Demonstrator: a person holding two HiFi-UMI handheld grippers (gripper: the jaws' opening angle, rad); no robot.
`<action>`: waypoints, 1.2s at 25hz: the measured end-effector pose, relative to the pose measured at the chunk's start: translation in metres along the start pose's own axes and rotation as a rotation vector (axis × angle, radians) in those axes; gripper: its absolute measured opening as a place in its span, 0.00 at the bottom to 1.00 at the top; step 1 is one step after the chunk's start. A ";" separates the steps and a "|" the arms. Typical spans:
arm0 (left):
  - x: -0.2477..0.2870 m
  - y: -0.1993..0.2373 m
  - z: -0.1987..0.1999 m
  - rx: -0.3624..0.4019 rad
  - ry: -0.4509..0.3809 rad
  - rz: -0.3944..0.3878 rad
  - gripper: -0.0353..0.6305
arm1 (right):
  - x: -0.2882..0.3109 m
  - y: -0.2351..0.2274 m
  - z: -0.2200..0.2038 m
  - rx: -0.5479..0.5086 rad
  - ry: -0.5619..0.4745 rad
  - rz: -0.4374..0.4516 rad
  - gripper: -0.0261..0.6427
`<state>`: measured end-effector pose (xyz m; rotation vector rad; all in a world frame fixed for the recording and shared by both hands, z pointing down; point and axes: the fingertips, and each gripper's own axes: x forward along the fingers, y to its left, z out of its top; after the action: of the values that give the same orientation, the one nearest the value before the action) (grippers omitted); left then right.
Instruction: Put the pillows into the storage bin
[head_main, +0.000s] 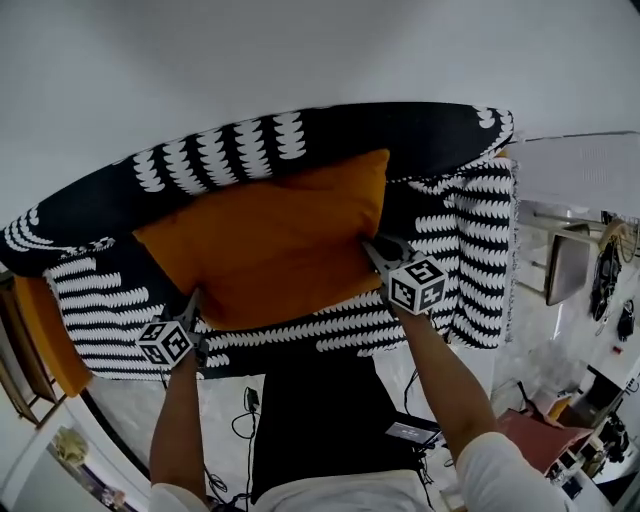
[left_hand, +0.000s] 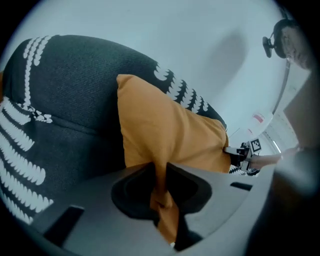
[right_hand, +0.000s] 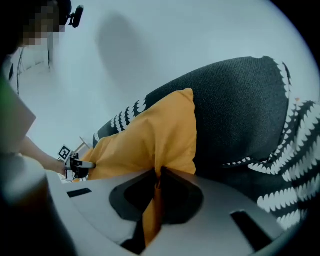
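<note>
Plain white wall (head_main: 300, 50) fills view above and ahead of me, evenly lit, soft shadows only. Sofa (head_main: 330, 130) stands against it, black cover with rows of white scallop marks. Pale marbled floor (head_main: 222, 395) below me, black cables (head_main: 247, 402) trailing across it. Wooden frame (head_main: 22, 360) at my far left. Cluttered corner at my right, things too small to tell.
</note>
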<state>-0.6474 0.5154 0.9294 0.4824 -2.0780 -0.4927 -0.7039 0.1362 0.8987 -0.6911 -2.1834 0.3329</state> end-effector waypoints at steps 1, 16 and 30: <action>-0.003 -0.004 0.002 0.021 -0.003 -0.001 0.14 | -0.004 0.003 0.001 0.002 -0.011 -0.007 0.10; -0.130 -0.146 0.116 0.306 -0.149 -0.186 0.12 | -0.212 0.104 0.082 0.038 -0.351 -0.183 0.09; -0.234 -0.402 0.196 0.625 -0.314 -0.478 0.12 | -0.493 0.165 0.101 0.016 -0.720 -0.398 0.09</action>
<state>-0.6369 0.3278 0.4610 1.3616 -2.4085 -0.1761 -0.4608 -0.0147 0.4534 -0.1011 -2.9203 0.4313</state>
